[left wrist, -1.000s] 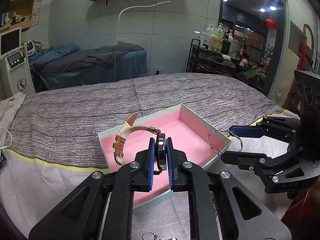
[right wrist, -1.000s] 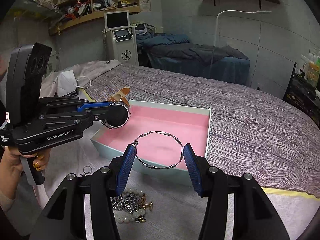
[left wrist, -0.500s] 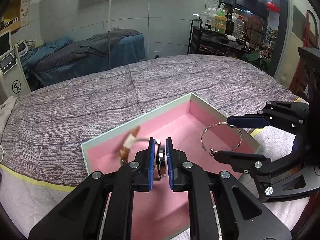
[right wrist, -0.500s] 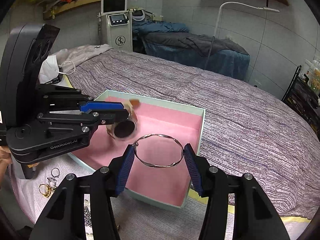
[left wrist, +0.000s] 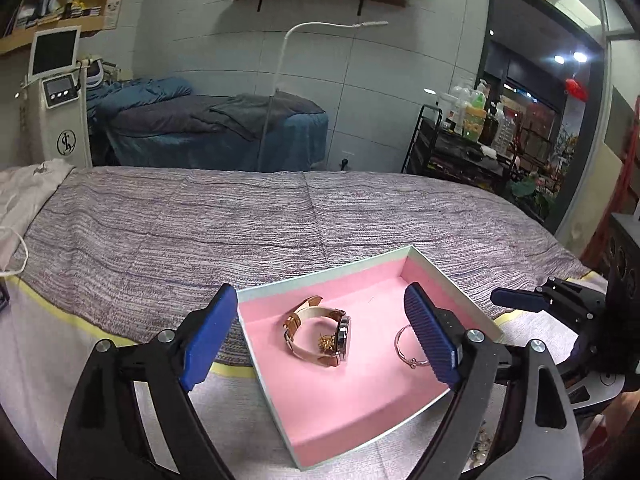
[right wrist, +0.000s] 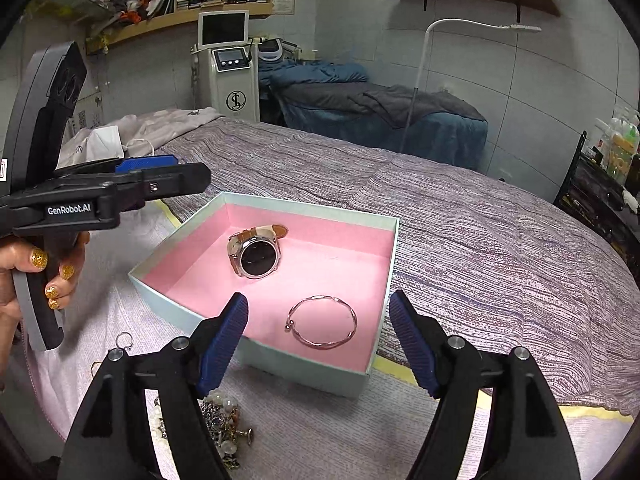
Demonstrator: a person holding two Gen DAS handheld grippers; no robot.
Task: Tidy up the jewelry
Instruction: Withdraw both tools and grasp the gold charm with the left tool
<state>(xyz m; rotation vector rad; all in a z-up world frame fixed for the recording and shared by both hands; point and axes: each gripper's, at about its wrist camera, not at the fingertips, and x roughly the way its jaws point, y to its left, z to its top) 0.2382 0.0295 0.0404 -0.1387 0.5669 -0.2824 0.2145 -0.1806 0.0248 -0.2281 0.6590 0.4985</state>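
Note:
A pale box with a pink lining (left wrist: 304, 440) (right wrist: 312, 216) sits on the bed. Inside lie a watch with a tan strap (left wrist: 320, 338) (right wrist: 256, 252) and a thin silver bangle (left wrist: 404, 346) (right wrist: 324, 322). A small gold piece (left wrist: 326, 343) lies inside the watch loop. My left gripper (left wrist: 320, 344) is open and empty above the box's near edge; it also shows in the right wrist view (right wrist: 160, 176). My right gripper (right wrist: 320, 340) is open and empty just above the bangle; it also shows in the left wrist view (left wrist: 560, 308).
A heap of pearls and small metal jewelry (right wrist: 216, 424) lies on the cloth in front of the box, with loose rings (right wrist: 124, 340) to its left. The striped purple bedspread (left wrist: 200, 220) stretches behind. A white garment (right wrist: 152, 132) lies at the far left.
My left gripper opened and let go of the watch, which now lies in the box. My right gripper opened and dropped the bangle into the box. Both grippers drew back.

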